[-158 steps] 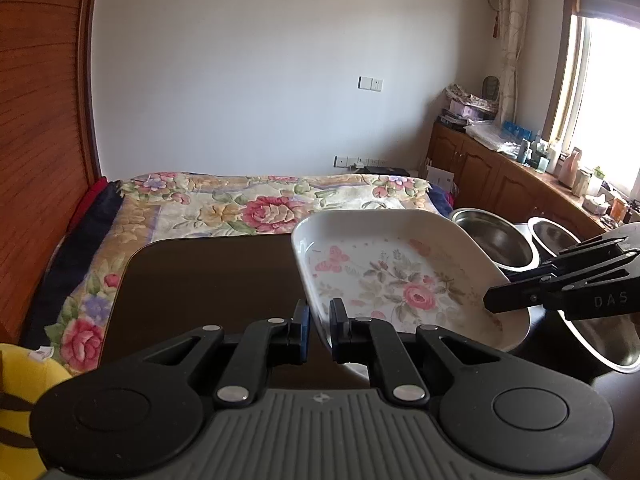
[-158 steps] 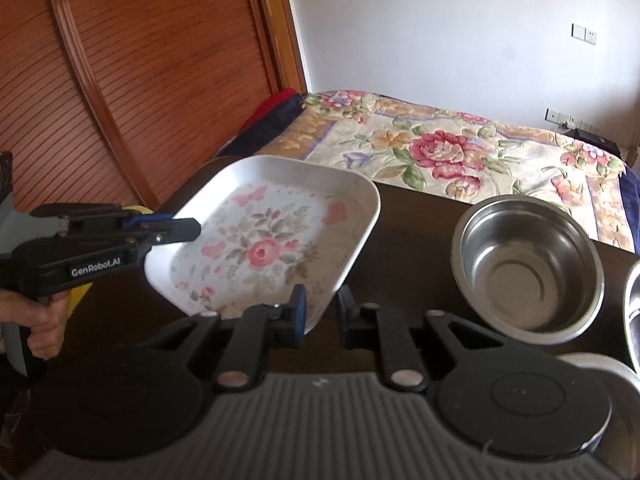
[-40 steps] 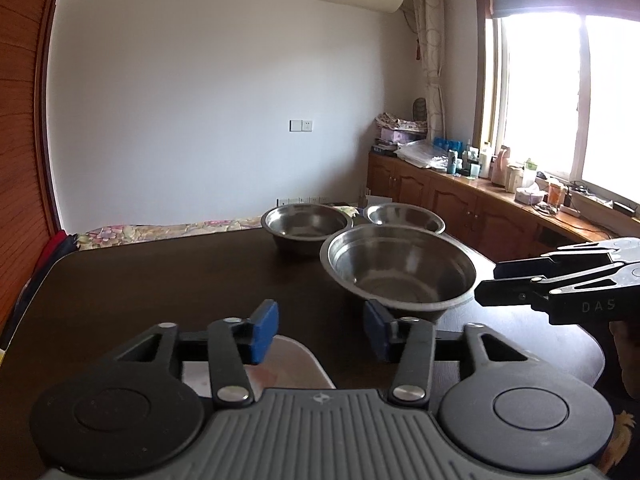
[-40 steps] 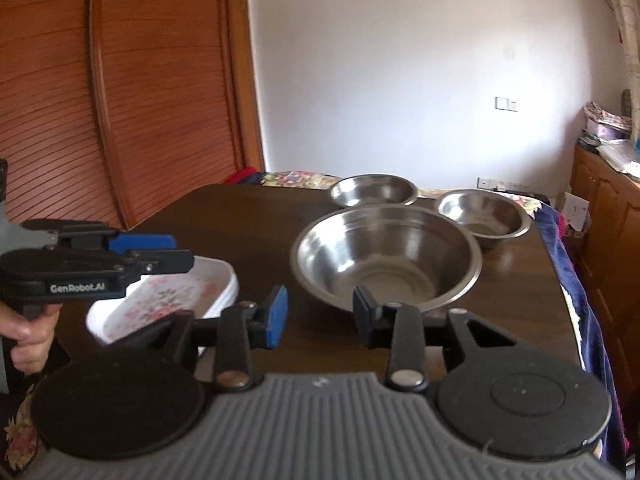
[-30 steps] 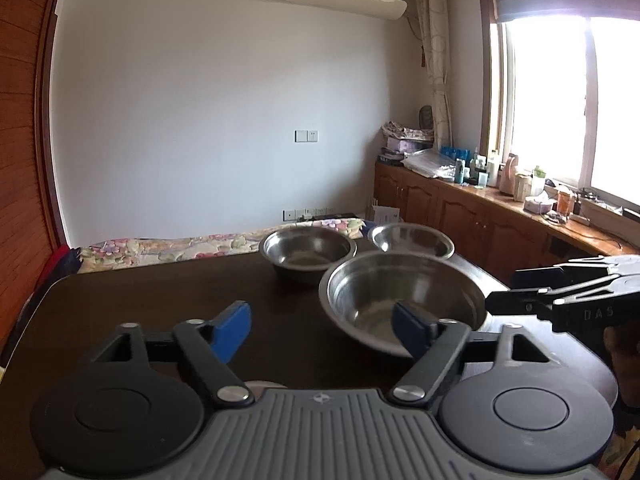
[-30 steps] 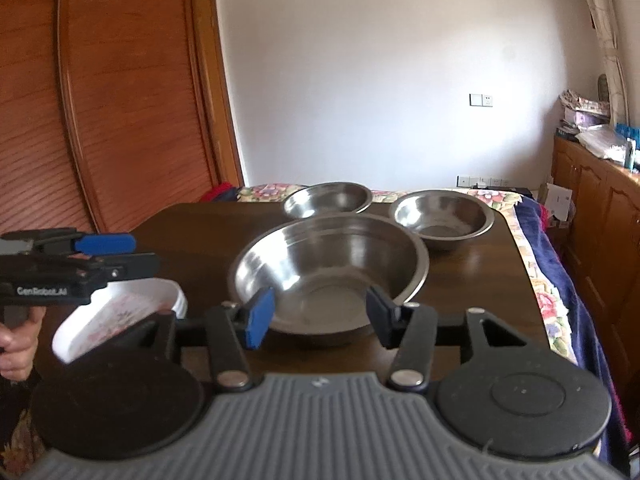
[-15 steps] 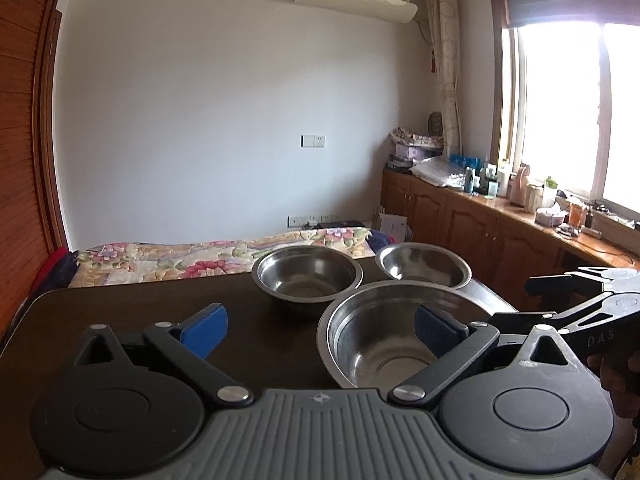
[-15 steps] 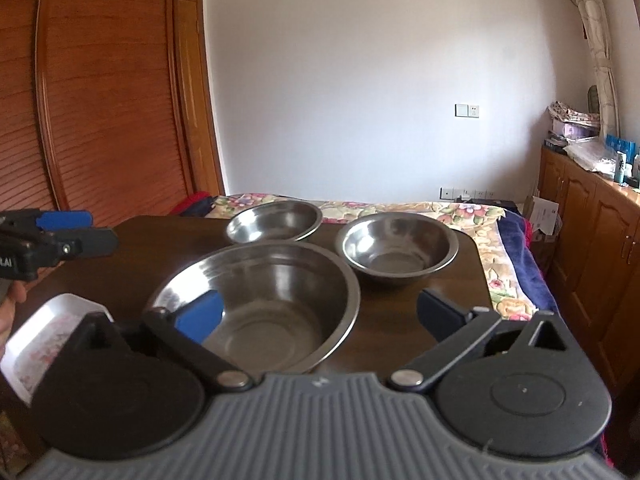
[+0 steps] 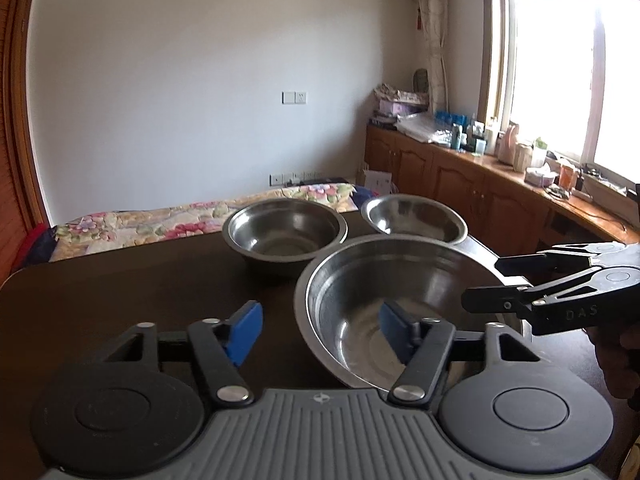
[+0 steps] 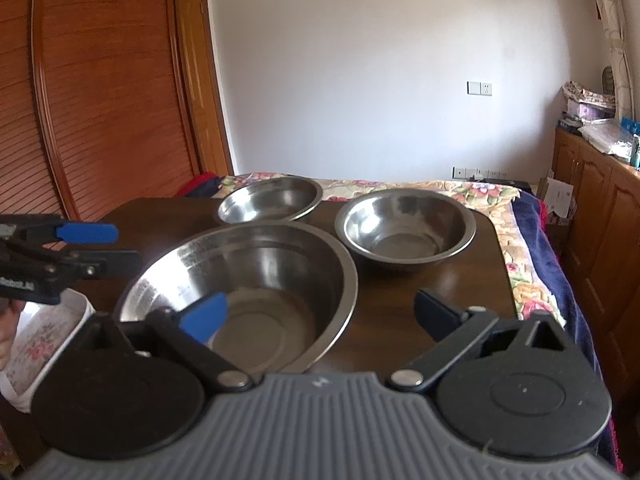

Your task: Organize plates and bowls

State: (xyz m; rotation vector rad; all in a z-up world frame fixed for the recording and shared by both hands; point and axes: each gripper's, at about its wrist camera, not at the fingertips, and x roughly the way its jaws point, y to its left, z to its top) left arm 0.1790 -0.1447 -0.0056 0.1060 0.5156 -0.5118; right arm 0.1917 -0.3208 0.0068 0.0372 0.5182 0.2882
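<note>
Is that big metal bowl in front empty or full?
Empty: the big metal bowl stands upright, and its bare shiny bottom shows from both cameras.

Shiny steel large bowl [image 9: 400,300], glossy dark wood table [image 9: 120,292], glazed floral dish [image 10: 44,332]

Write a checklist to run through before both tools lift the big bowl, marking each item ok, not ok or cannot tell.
1. Left tool open: ok.
2. Right tool open: ok.
3. Both tools straddle the big bowl rim: ok.
4. Big bowl empty: ok.
5. Two small bowls apart from the big bowl: cannot tell.
6. Floral plate set down on the table: ok.
</note>
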